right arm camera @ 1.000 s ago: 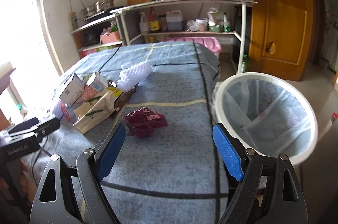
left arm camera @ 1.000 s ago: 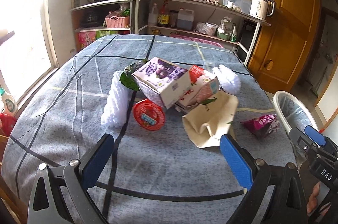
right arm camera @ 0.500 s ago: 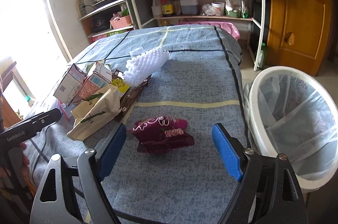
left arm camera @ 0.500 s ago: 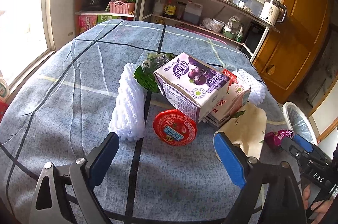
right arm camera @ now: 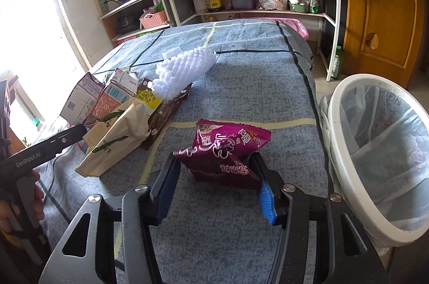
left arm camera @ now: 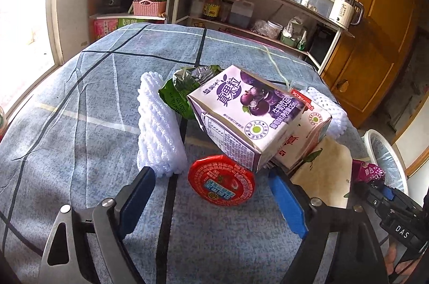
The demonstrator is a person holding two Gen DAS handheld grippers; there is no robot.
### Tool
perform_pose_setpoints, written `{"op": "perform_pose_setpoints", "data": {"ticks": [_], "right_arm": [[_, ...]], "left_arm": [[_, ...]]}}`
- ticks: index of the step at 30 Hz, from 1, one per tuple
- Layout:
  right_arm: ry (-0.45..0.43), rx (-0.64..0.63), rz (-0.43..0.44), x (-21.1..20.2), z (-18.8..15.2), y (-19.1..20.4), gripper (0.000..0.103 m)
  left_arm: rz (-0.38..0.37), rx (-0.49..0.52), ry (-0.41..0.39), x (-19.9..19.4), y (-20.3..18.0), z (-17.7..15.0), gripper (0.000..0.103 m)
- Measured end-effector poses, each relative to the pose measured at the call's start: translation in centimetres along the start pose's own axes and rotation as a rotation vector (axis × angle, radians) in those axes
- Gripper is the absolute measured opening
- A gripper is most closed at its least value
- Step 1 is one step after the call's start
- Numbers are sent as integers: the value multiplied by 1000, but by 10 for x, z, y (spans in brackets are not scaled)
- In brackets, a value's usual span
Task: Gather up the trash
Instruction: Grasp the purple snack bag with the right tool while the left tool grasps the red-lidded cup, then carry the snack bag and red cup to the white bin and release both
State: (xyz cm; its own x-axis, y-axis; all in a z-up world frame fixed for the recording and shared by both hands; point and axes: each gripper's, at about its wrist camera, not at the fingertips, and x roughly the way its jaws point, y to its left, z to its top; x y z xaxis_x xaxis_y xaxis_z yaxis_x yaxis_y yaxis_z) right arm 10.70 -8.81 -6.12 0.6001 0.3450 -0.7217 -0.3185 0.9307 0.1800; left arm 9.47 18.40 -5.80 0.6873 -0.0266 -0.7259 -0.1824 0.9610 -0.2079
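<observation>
Trash lies scattered over the blue-checked cloth of the worktop (right arm camera: 241,64), and the two tools are at different pieces of it. Right hand-held gripper (right arm camera: 217,193) has its blue pads (right arm camera: 266,199) drawn in against both sides of a crumpled magenta snack bag (right arm camera: 225,150); the bag sits between the fingers and juts out ahead of them, pinched at its lower part. Off to that gripper's right, past the worktop's edge, stands a white bin (right arm camera: 346,139) lined with a clear bag. Ahead and to its left is the rest of the heap: a beige paper bag (right arm camera: 118,136), a brown wrapper (right arm camera: 166,109) under it, and a white foam net (right arm camera: 185,72) farther on.

Left hand-held gripper (left arm camera: 211,199) hovers with its fingers spread wide, gripping nothing. Between its tips, just ahead, lies a round red lid (left arm camera: 221,180) flat on the cloth. Touching the lid from behind is a purple juice carton (left arm camera: 241,118), tilted and leaning on a red-and-white carton (left arm camera: 308,134) to its right. A second white foam net (left arm camera: 158,128) lies just ahead of the left finger, with a green foil wrapper (left arm camera: 185,91) beyond it. The beige paper bag (left arm camera: 324,166) lies by the right finger.
</observation>
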Motion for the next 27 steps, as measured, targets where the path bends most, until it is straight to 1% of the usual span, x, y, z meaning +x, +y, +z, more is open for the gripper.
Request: {"op": "perform_pose_setpoints", "data": {"ticks": [1, 3, 5, 6, 8, 9, 10, 11, 15, 20, 25, 27], "right_arm": [[0, 1, 1, 0, 0, 0, 50], [-1, 3, 3, 1, 1, -1, 49], [-4, 6, 3, 1, 1, -2, 45], [-6, 6, 2, 1, 0, -2, 43], [-9, 5, -1, 2, 0, -2, 39], [-9, 8, -1, 2, 0, -3, 38], [-10, 10, 1, 1, 0, -3, 31], [-10, 10, 1, 1, 0, -3, 31], [-16, 11, 9, 1, -1, -4, 31], [-34, 20, 18, -2, -1, -7, 30], [-50, 23, 59, -11, -5, -7, 30], [-45, 17, 62, -12, -6, -5, 30]], "left_arm": [[-7, 1, 8, 2, -1, 1, 77], [-32, -7, 10, 3, -1, -1, 67], [-43, -11, 16, 5, -2, -1, 64], [-39, -9, 16, 6, -2, -2, 59], [-38, -4, 17, 6, -2, -2, 53], [-41, -6, 16, 6, -2, -3, 51], [-44, -7, 16, 5, -1, -3, 50], [-45, -6, 16, 5, -2, -3, 47], [-54, -9, 15, 2, -1, -5, 44], [-64, -15, 10, -3, -1, -8, 44], [-72, -8, -10, -16, -5, -13, 44], [-78, -8, -14, -22, -6, -15, 44]]}}
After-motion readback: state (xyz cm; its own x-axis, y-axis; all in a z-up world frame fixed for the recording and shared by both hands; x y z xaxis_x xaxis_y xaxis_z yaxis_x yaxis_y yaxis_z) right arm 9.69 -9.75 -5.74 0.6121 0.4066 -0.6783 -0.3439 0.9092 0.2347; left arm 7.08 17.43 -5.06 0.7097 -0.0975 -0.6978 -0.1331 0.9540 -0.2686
